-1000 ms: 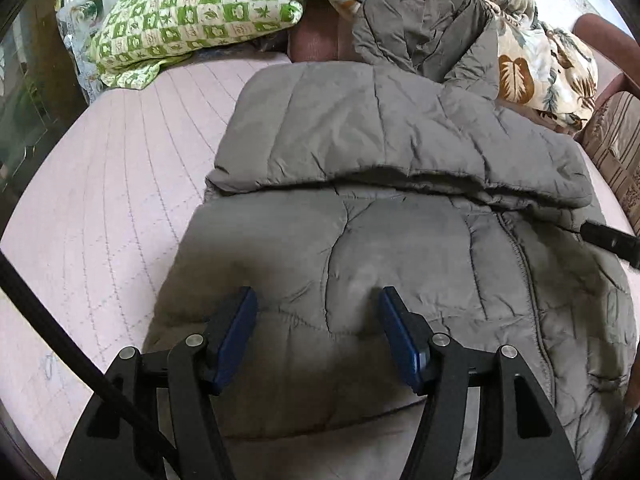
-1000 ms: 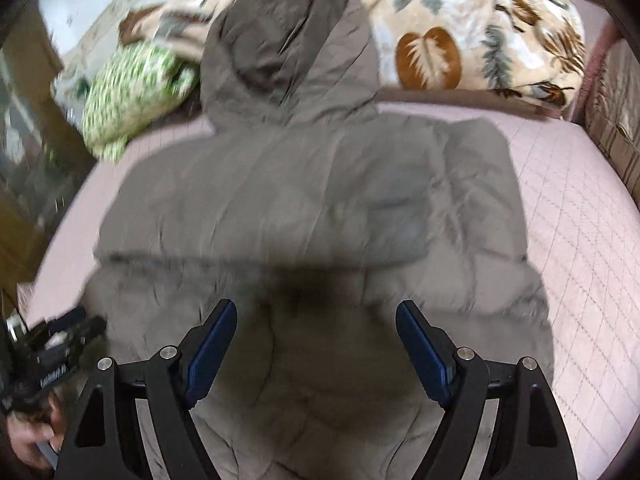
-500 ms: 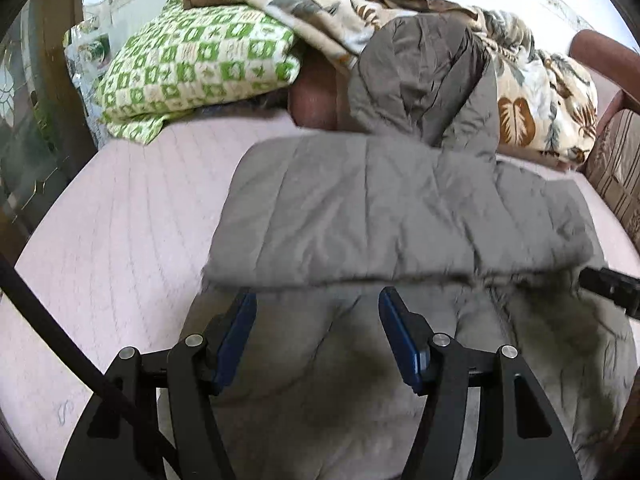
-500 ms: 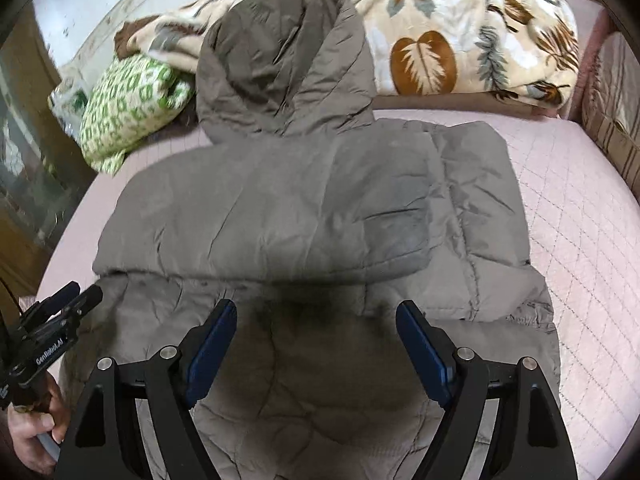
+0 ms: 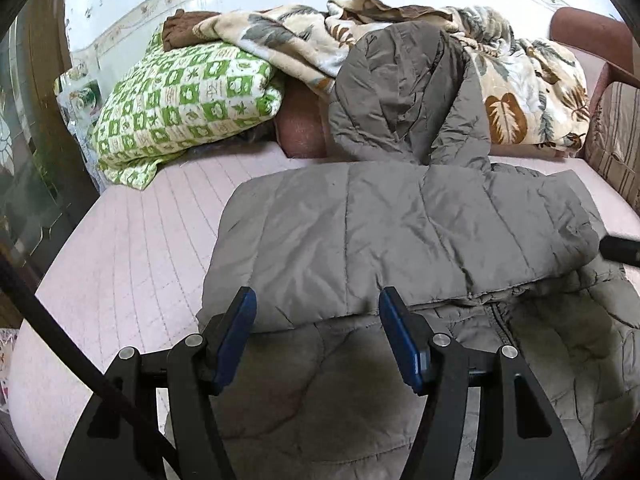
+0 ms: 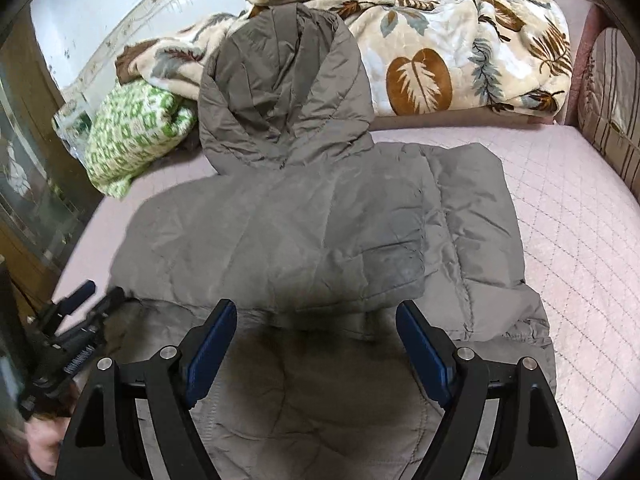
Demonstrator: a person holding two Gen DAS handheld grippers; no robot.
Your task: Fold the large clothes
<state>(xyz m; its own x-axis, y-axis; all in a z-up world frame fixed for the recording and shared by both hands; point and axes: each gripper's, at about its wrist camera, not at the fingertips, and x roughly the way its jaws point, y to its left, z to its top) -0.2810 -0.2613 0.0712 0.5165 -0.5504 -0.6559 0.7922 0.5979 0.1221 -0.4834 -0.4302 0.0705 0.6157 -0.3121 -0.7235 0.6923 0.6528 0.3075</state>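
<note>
A grey-olive hooded puffer jacket (image 5: 400,240) (image 6: 320,240) lies flat on the pink quilted bed (image 5: 140,248), both sleeves folded across its chest. Its hood (image 5: 404,92) (image 6: 280,96) rests against the bedding at the far end. My left gripper (image 5: 316,300) hovers open over the jacket's lower left part, just before the folded sleeve's edge, holding nothing. My right gripper (image 6: 316,312) is open wider over the lower middle, also empty. The left gripper (image 6: 76,320) shows at the right wrist view's left edge, in a person's hand. A right fingertip (image 5: 620,250) pokes in at the left wrist view's right edge.
A green checked pillow (image 5: 184,108) (image 6: 132,132) and a leaf-patterned blanket (image 5: 520,92) (image 6: 440,52) are piled at the head of the bed. A striped cushion (image 5: 616,140) (image 6: 608,96) lines the right side. A wooden glass-fronted cabinet (image 5: 24,160) stands at the left.
The left gripper has lifted and tipped up, so the folded sleeve edge now sits at its fingertips and more bedding shows. The right view shifted only slightly. Both stay open.
</note>
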